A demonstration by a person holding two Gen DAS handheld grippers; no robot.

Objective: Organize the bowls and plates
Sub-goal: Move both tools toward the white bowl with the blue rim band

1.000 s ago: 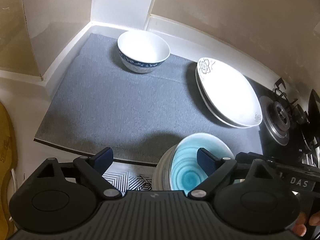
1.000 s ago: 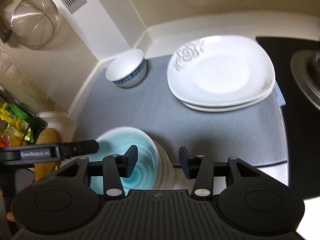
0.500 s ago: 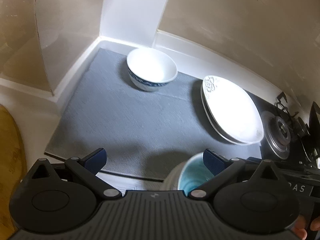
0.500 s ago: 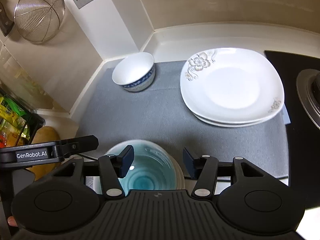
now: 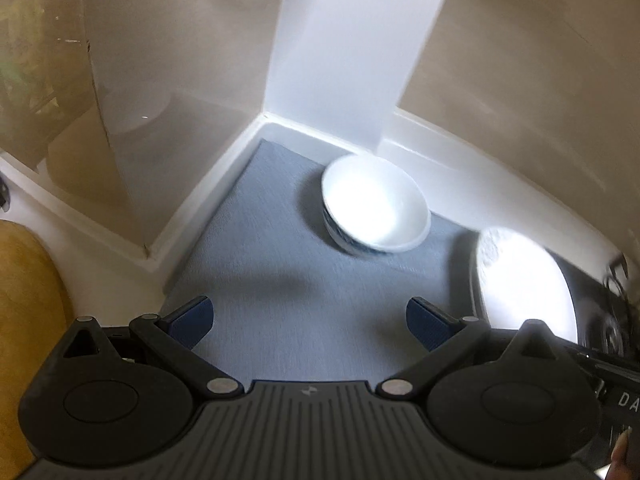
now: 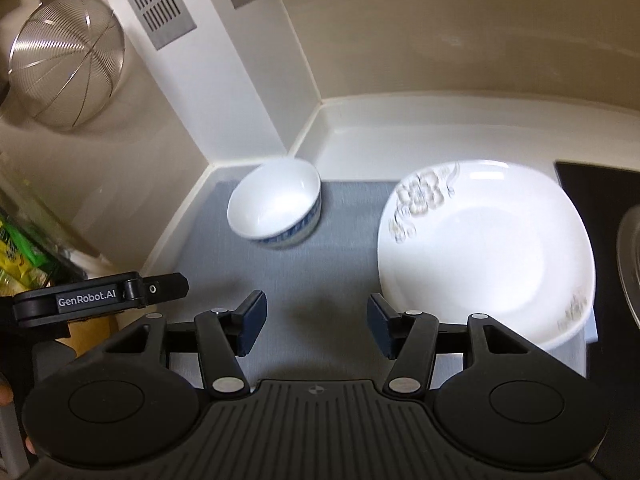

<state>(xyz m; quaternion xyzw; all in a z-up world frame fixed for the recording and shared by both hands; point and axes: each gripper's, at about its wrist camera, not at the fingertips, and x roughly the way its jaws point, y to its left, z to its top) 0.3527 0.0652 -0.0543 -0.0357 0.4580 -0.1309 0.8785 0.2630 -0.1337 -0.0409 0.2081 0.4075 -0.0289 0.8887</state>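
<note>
A white bowl with a blue band stands upright at the back of a grey mat; it also shows in the right wrist view. Two stacked white plates with a flower print lie on the mat's right side, seen bright at the right edge in the left wrist view. My left gripper is open and empty above the mat. My right gripper is open and empty above the mat, left of the plates. The blue bowl is out of view.
White walls and a pillar close the corner behind the mat. A wire strainer hangs at upper left. A gas hob lies right of the plates. A wooden board lies at the left. The left gripper's body shows at the left.
Both grippers have risen and tilted up toward the back corner. The blue bowl between the fingers has dropped out of both views. Both grippers stay open.
</note>
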